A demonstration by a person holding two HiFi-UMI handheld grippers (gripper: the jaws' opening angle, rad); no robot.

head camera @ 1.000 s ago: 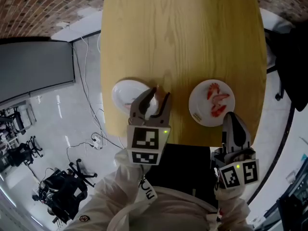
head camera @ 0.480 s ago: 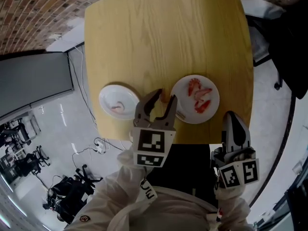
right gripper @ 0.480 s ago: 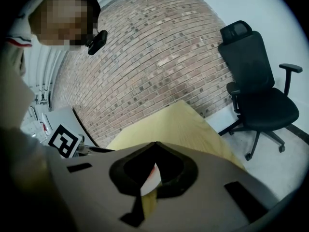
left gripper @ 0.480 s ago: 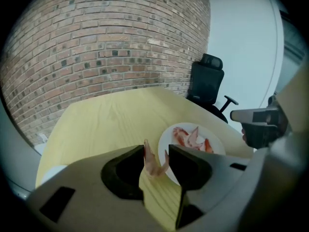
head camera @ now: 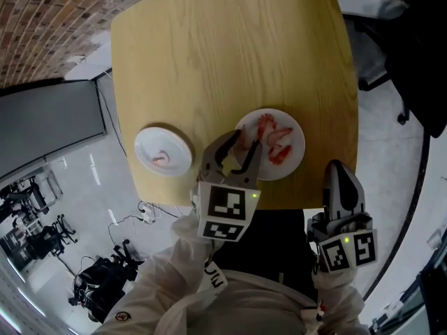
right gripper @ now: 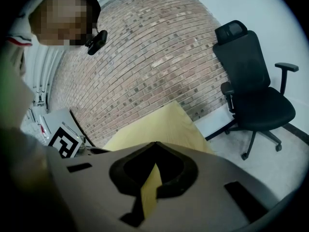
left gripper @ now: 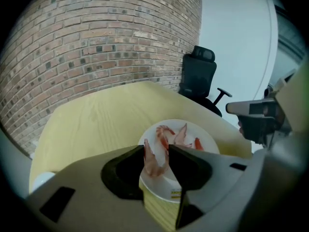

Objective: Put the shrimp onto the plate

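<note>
My left gripper (head camera: 239,145) is shut on a pale pink shrimp (left gripper: 153,161), which hangs between its jaws over the near left rim of a white plate (head camera: 293,160). The same plate (left gripper: 161,191) shows just beyond the jaws in the left gripper view. Three red shrimp (head camera: 274,139) lie on that plate. A smaller white plate (head camera: 174,139) at the table's left edge holds one more shrimp (head camera: 160,160). My right gripper (head camera: 340,169) is shut and empty, off the table's near right edge; its jaw tips meet (right gripper: 154,144).
The round-cornered wooden table (head camera: 209,61) stretches away bare beyond both plates. A black office chair (right gripper: 251,91) stands by the brick wall on the right. Cables and a dark chair base lie on the floor at the left.
My left gripper has moved right from the small plate to over the plate with the red shrimp, carrying the shrimp. The right gripper stays shut beside the table edge.
</note>
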